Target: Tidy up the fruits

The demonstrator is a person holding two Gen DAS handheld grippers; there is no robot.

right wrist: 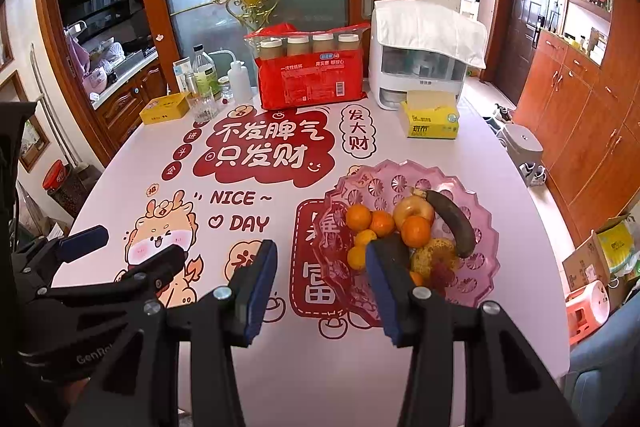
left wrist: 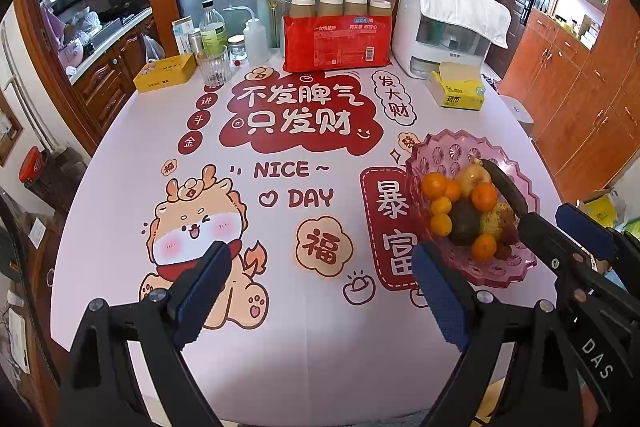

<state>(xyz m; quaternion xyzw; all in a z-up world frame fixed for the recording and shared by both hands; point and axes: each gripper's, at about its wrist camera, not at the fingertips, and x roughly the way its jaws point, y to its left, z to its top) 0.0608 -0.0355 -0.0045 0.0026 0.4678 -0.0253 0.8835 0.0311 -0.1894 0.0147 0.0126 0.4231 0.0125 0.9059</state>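
A pink scalloped bowl [left wrist: 460,141] [right wrist: 400,173] stands on the right of the printed tablecloth. It holds several oranges [left wrist: 434,185] [right wrist: 358,217], an apple [left wrist: 472,177] [right wrist: 412,209], a dark banana [left wrist: 500,183] [right wrist: 452,223], a dark avocado [left wrist: 464,221] and a spotted yellow fruit [right wrist: 434,255]. My left gripper [left wrist: 320,291] [right wrist: 120,251] hangs open and empty over the cartoon dragon, left of the bowl. My right gripper [right wrist: 322,283] [left wrist: 560,231] is open with nothing between its pads. Its right finger overlaps the bowl's near-left rim and hides the avocado in the right wrist view.
At the table's far end stand a red pack of paper cups [left wrist: 336,43], a white appliance under a towel [left wrist: 444,27], a yellow tissue box [left wrist: 460,87], a yellow tin [left wrist: 166,73], bottles and a glass [left wrist: 214,67]. Wooden cabinets line the right side.
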